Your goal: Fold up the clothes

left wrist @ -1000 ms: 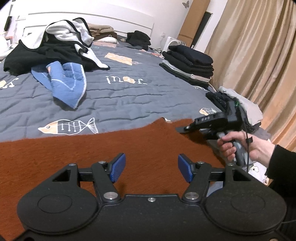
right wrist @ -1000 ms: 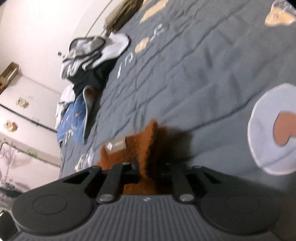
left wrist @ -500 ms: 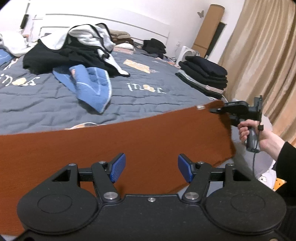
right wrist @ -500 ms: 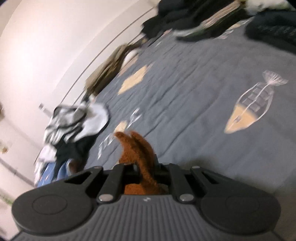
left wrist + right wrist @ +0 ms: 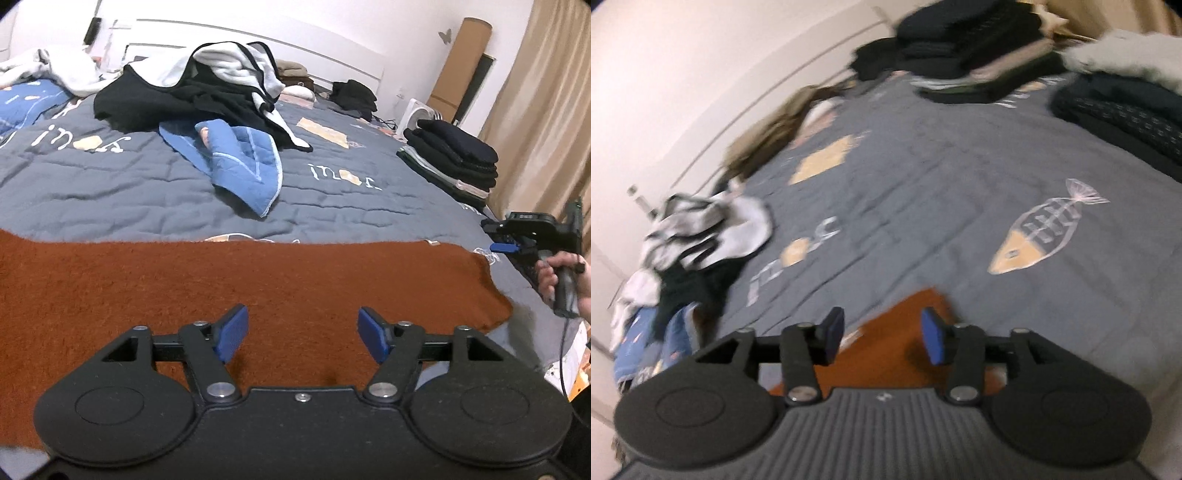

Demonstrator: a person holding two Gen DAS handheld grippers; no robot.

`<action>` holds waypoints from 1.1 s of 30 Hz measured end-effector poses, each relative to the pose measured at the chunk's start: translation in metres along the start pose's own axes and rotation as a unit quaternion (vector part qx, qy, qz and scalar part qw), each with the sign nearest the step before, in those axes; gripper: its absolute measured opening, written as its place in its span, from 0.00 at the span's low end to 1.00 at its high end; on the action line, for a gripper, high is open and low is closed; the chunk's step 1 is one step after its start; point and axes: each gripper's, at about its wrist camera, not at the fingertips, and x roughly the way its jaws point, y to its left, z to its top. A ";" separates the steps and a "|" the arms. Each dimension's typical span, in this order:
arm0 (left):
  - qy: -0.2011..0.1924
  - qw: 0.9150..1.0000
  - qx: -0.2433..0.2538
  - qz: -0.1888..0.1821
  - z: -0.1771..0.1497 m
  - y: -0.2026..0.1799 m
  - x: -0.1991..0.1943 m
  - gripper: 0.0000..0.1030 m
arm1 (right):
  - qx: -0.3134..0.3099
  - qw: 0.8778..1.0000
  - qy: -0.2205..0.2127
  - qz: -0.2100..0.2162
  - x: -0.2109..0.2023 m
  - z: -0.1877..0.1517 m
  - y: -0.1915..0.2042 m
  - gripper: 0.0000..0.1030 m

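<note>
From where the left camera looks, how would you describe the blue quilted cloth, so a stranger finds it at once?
On the grey quilted bedspread, look just in front of the black and white clothes heap. The blue quilted cloth lies crumpled there, the only bright blue piece with pale edging.

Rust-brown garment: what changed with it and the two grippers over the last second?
The right gripper had the rust-brown garment pinched at its corner; its jaws have just been opening and it has let go, with nothing between them now. The garment, earlier pulled up at that corner, now lies spread flat across the grey quilt. The left gripper opened a little wider, holding nothing. The clothes pile and folded stack stayed put.
</note>
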 end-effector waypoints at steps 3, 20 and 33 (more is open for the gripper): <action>-0.010 1.000 -0.018 0.006 -0.001 0.003 -0.004 0.67 | -0.041 0.999 0.021 0.022 -0.009 -0.018 0.034 0.61; -0.072 0.979 -0.150 0.116 -0.031 0.073 -0.074 0.67 | -0.178 0.977 0.094 0.075 -0.018 -0.131 0.146 0.68; -0.074 0.949 -0.273 0.142 -0.054 0.167 -0.099 0.67 | -0.225 0.961 0.136 0.083 0.018 -0.175 0.183 0.68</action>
